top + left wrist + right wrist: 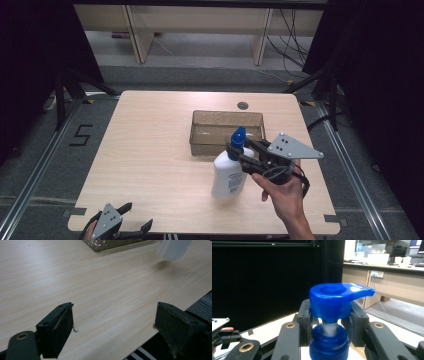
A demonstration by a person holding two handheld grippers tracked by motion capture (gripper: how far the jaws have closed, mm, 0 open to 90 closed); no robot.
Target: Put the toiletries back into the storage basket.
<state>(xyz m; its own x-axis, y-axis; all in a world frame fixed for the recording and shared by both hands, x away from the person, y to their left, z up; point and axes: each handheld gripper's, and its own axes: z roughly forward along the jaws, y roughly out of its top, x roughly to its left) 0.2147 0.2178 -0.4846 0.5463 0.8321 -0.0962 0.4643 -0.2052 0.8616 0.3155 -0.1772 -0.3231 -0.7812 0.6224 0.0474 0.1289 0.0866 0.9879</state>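
Starting at the left of the high view, we find the left tongs [131,216] low at the near edge of the worktop [150,150], a hand behind them; in the left gripper view their two black jaws stand wide apart over bare wood, holding nothing, and the pale base of the bottle [173,248] shows blurred at the top right, well apart from them.

Moving toward the middle, we see a shallow clear tray [227,131] lying on the far half of the worktop, with a small dark round hole [243,105] in the wood just beyond it.

Just in front of the tray's near wall comes the white pump bottle [229,175] with its blue pump head [238,136] — it is roughly upright, and we cannot tell whether its base touches the wood or hangs just above it.

Further right, the right tongs [239,152] reach in from the person's right hand [282,187], with the grey three-cornered plate [292,146] on top; in the right gripper view the jaws sit closed against the neck of the bottle, one on each side, just under the blue pump head [333,301] and above the blue collar [329,345] — the spout points to that view's right.
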